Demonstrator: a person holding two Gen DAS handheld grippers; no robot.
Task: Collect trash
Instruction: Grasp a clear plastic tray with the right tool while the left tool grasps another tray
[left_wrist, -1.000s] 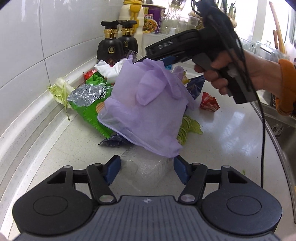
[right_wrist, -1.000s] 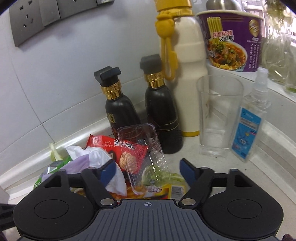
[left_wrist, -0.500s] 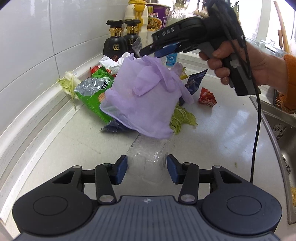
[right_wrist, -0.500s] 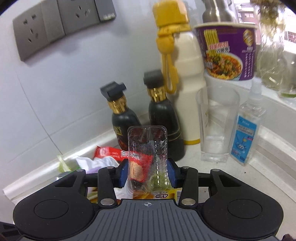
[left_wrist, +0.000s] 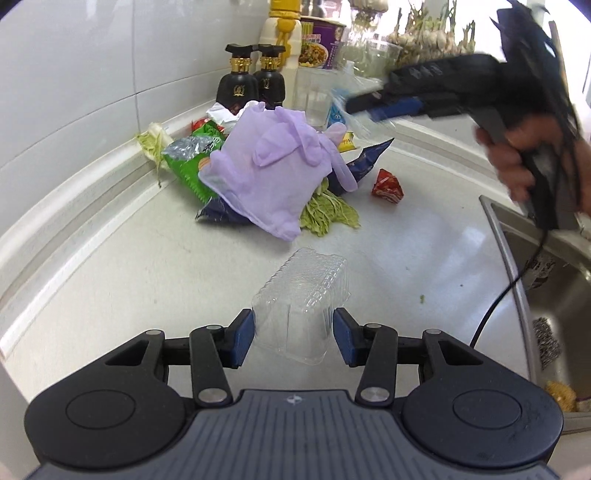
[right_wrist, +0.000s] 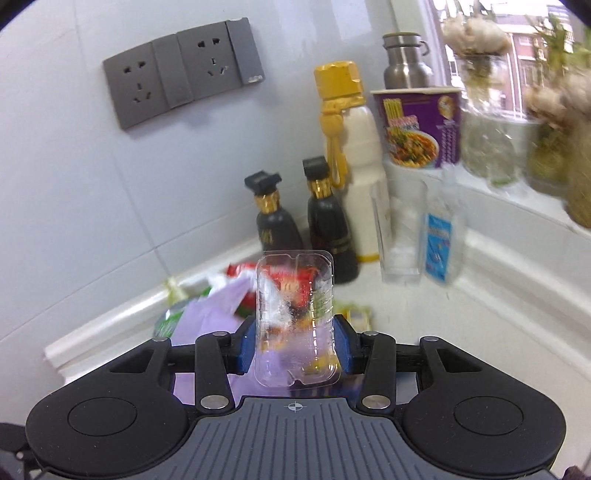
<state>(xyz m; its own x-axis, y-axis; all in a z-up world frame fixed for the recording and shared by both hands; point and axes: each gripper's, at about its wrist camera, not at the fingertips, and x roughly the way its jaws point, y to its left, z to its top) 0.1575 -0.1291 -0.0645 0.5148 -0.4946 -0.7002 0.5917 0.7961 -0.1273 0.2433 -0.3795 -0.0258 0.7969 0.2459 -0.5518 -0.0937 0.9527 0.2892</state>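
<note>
My left gripper (left_wrist: 293, 338) is shut on a clear ribbed plastic tray (left_wrist: 304, 295) and holds it above the white counter (left_wrist: 147, 266). Beyond it lies a trash pile: a purple glove (left_wrist: 273, 173), a green snack bag (left_wrist: 188, 158), a dark blue wrapper (left_wrist: 365, 158), cabbage leaves (left_wrist: 327, 214) and a red wrapper (left_wrist: 387, 184). My right gripper (right_wrist: 294, 349) is shut on a clear plastic blister pack (right_wrist: 294, 317), lifted above the pile. It shows blurred in the left wrist view (left_wrist: 369, 107).
Two black bottles (right_wrist: 273, 218), a cream bottle with a yellow cap (right_wrist: 354, 177), a glass (right_wrist: 399, 232), a spray bottle (right_wrist: 439, 240) and a noodle cup (right_wrist: 417, 129) stand at the back corner. A steel sink (left_wrist: 554, 295) lies at the right. Wall sockets (right_wrist: 181, 88) are above.
My left gripper pulled back from the pile with the clear tray. My right gripper closed on the blister pack, lifted it and swung right.
</note>
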